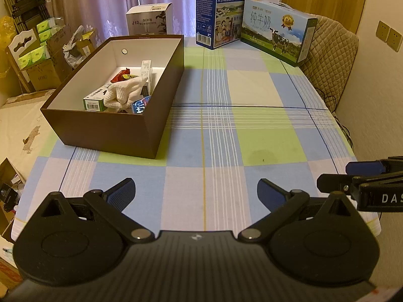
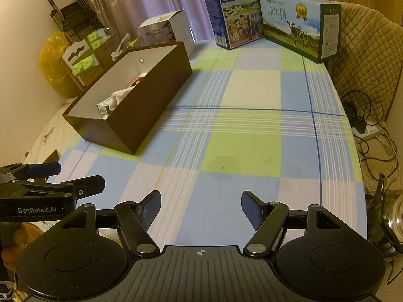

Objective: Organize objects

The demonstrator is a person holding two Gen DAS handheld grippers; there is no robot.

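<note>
The task looks nearly done: small packets and a cloth (image 1: 124, 93) already lie in the brown box (image 1: 110, 128), the checked counter (image 1: 252, 125) lies bare, and both the left gripper (image 1: 195, 193) and right gripper (image 2: 200, 207) hover released, holding nothing.
</note>
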